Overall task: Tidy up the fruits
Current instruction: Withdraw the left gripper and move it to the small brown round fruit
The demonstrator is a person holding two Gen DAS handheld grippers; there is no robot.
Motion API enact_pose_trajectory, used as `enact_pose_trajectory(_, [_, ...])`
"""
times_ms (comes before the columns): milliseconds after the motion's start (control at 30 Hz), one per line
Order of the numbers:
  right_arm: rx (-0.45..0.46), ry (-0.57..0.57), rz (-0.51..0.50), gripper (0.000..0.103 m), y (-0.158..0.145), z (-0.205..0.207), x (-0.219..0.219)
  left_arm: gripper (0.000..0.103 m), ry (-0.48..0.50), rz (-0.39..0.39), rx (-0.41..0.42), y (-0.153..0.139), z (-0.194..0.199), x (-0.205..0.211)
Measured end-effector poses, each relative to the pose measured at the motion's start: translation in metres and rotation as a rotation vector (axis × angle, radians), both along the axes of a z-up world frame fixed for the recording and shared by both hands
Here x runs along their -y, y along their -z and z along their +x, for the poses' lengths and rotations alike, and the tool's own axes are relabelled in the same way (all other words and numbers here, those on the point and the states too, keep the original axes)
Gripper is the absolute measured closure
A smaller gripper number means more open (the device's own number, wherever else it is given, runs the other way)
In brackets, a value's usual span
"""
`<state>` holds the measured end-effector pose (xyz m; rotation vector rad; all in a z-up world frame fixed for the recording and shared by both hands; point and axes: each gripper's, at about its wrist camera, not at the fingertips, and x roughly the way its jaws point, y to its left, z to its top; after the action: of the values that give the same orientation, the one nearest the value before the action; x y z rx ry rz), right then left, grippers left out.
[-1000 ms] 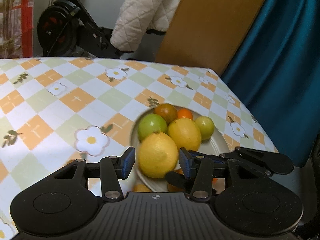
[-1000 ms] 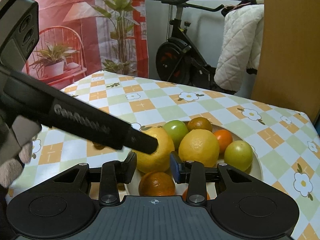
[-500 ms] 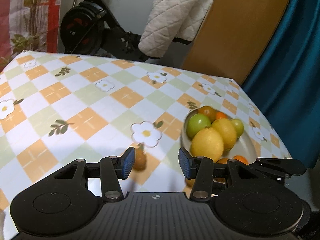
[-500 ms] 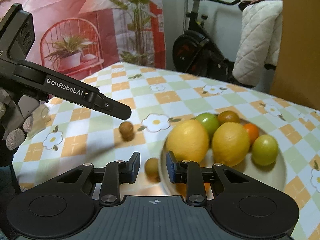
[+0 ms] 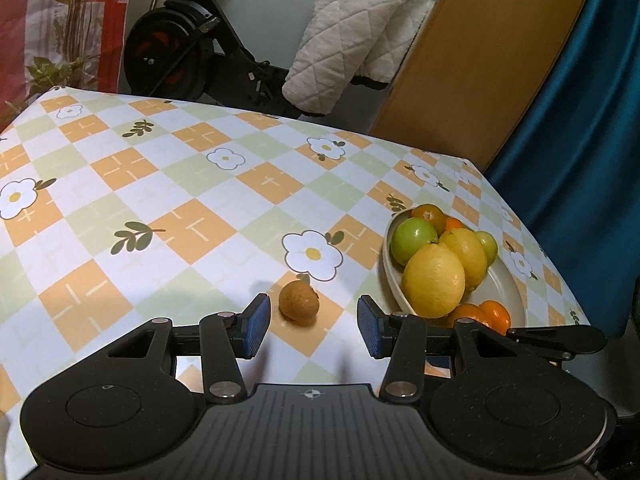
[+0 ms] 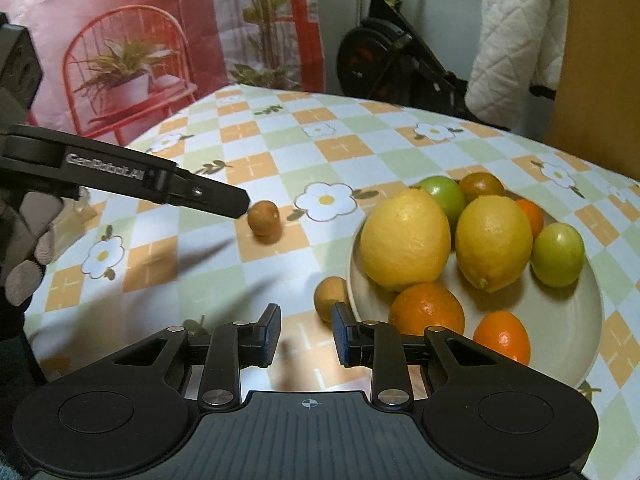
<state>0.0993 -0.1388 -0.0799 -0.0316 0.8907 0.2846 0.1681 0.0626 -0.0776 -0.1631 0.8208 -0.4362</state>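
Note:
On the flowered tablecloth lies a small brown fruit (image 5: 299, 300), just ahead of my left gripper (image 5: 312, 326), which is open with nothing between its blue pads. In the right wrist view the same brown fruit (image 6: 263, 217) sits at the tip of the left gripper's finger (image 6: 192, 192). A second small brown fruit (image 6: 330, 294) rests against the left rim of the cream bowl (image 6: 568, 360), just beyond my right gripper (image 6: 307, 334). That gripper's jaws are drawn in narrow and empty. The bowl (image 5: 386, 256) holds two lemons (image 6: 404, 236), green fruits and oranges.
A gloved hand (image 6: 28, 256) holds the left gripper. Behind the table stand an exercise bike (image 5: 180, 48), a white quilted cover (image 5: 352, 28), a wooden board (image 5: 480, 60) and a teal curtain (image 5: 580, 140). The table's right edge runs close behind the bowl.
The left gripper has swung left, from over the bowl to the brown fruit on the cloth. The right gripper's jaws have narrowed and it has shifted left and down toward the fruit by the bowl.

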Motion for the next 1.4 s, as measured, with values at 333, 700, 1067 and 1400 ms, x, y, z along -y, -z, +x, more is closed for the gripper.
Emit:
enact_pose_trajectory(333, [0.009, 0.008, -0.038, 0.077, 0.004, 0.013, -0.008, 0.053, -0.018, -0.011, 0.000, 0.003, -0.001, -0.006])
enact_pose_trajectory(700, [0.034, -0.007, -0.054, 0.077, 0.007, 0.029, -0.015, 0.053, -0.037, 0.001, -0.006, 0.005, 0.002, -0.009])
enact_pose_trajectory(1067, [0.054, -0.041, -0.057, 0.077, 0.010, 0.034, -0.020, 0.053, -0.048, 0.020, -0.014, 0.008, 0.005, -0.007])
enact_pose_trajectory(1400, [0.065, -0.050, -0.057, 0.077, 0.011, 0.035, -0.021, 0.053, -0.038, 0.025, -0.028, 0.014, 0.016, 0.003])
